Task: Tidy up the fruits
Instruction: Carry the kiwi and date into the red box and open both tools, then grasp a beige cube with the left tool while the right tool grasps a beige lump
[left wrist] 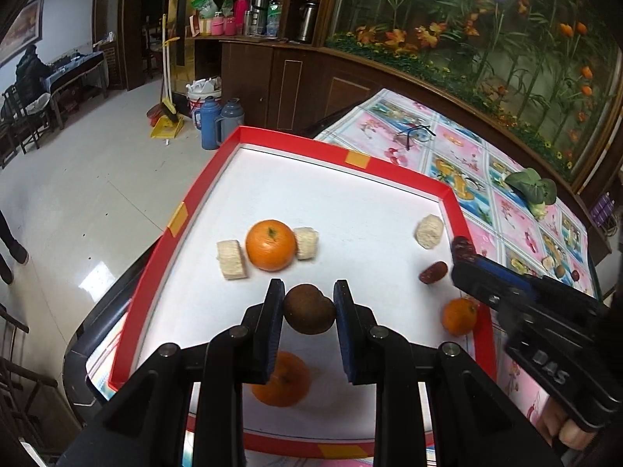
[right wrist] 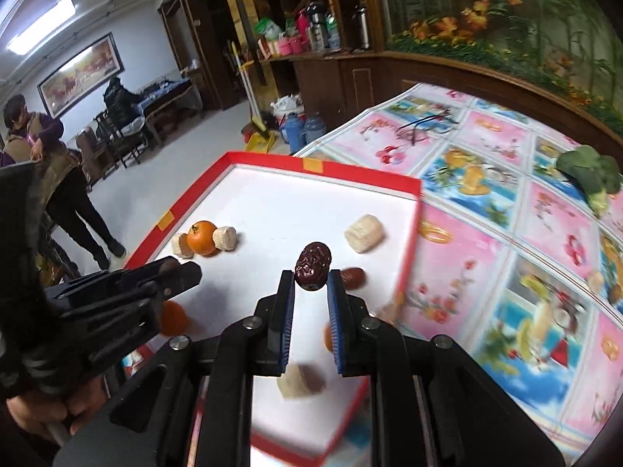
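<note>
Holding a round brown fruit (left wrist: 309, 308) between its blue pads, my left gripper (left wrist: 308, 303) hangs above the white floor of the red-rimmed tray (left wrist: 335, 155); I think it is a kiwi, though the skin is too blurred to be sure. My right gripper (right wrist: 310, 286) is clamped on a wrinkled red date (right wrist: 312, 265), lifted over the tray's right part. Below it a second date (right wrist: 353, 277) lies on the tray floor near the right rim. Farther in, a mandarin (left wrist: 270, 245) sits touching two pale cut corn pieces (left wrist: 231, 260), one on each side. Another pale piece (left wrist: 429, 231) rests near the right rim. A small mandarin (left wrist: 459, 316) lies by that rim, and another orange one (left wrist: 281, 379) shows blurred beneath my left gripper's fingers. On the patterned tablecloth (right wrist: 506, 241) beyond the tray lies a leafy green vegetable (right wrist: 590, 174).
</note>
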`<state>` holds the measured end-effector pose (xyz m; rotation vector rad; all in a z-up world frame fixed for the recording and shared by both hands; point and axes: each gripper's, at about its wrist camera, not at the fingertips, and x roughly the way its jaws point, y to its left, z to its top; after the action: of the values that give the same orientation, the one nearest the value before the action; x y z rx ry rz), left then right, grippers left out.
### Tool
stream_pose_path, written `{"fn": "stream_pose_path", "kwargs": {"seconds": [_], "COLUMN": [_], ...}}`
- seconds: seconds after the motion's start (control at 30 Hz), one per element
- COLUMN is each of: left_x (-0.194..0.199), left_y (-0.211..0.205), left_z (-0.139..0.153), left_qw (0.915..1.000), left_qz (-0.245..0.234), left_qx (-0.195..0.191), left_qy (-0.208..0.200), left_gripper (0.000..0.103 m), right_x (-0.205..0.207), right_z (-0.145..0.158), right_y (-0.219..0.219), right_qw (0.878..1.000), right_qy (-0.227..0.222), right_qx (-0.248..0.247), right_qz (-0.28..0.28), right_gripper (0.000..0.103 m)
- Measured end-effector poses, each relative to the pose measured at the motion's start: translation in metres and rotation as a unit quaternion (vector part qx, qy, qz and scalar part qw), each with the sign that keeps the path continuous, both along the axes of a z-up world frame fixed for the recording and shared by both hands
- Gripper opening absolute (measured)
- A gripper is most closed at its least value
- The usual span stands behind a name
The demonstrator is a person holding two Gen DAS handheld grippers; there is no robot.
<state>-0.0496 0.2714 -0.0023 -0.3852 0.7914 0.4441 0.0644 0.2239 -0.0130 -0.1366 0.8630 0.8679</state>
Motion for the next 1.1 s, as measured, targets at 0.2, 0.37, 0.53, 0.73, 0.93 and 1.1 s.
{"fn": "stream_pose_path", "kwargs": {"seconds": [0.2,0.37,0.53,0.73,0.93,1.1], "left_x": [0.0,-0.003,-0.017,-0.036,0.0,0.04], "left_y": [0.014,0.02,0.022,0.001,-0.06,-0.134], "left_z": [-0.005,-0.005,0.006,0.029,0.026,0.008], "left_qw": [0.9997,0.9982,0.996,0.9858,0.9951,0.9959], "left_qz": [0.021,0.051,0.086,0.141,0.054,-0.073], "left_qx": [0.007,0.019,0.024,0.037,0.044,0.045], "left_qy": [0.014,0.023,-0.001,-0.084,-0.07,-0.029], "left_gripper": [0.025,0.064,0.07,0.081,0.082,0.082], "right_x": [0.012,0.018,0.015,0.008,0.017,0.031], "right_z": [-0.013,-0.019,-0.004,0.017,-0.002,-0.029], "right_y": [0.021,0.022,-0.008,-0.105,-0.252,-0.348], "right_qw": [1.0,1.0,1.0,0.994,0.962,0.927], "right_qy": [0.01,0.019,0.009,-0.032,-0.029,0.011], "right_qx": [-0.015,-0.017,0.012,0.034,0.018,-0.001], "right_qz": [0.006,0.002,-0.018,-0.099,-0.27,-0.375], "right_gripper": [0.019,0.033,0.054,0.055,0.073,0.073]}}
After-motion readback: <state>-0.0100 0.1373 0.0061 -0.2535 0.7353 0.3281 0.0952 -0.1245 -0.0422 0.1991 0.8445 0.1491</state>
